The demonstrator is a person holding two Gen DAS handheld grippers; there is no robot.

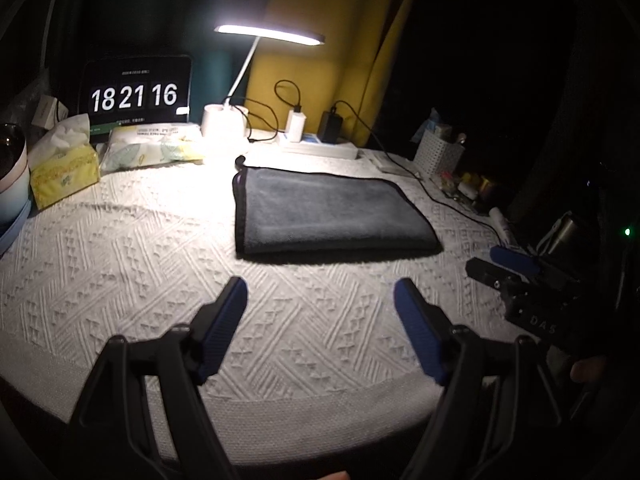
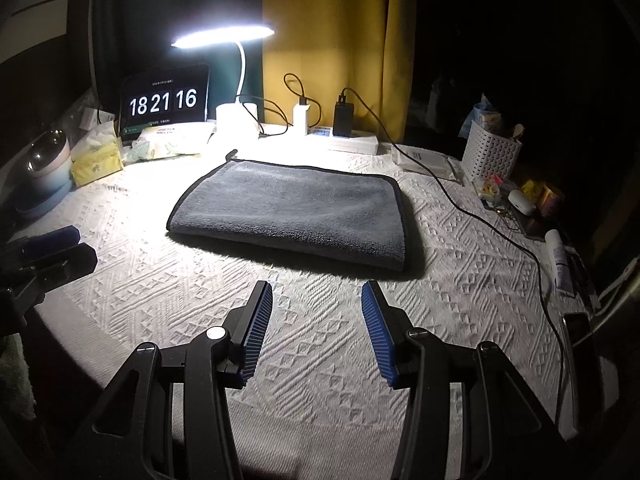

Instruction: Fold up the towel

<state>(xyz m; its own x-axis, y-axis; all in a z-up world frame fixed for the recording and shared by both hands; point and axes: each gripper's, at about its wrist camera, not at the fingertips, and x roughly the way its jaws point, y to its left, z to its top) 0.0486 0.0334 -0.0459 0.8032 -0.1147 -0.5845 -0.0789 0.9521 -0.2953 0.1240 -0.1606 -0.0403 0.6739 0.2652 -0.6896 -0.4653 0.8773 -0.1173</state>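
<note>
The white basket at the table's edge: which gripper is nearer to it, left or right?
Right. The right gripper hangs open before the towel, on the white basket side. The left gripper, also open, is farther off, on the clock side.

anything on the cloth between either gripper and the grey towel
Nothing visible. Only bare white tablecloth lies between the open right gripper and the towel, and the same holds for the open left gripper. The black cable runs to the right of the towel, off both paths.
</note>
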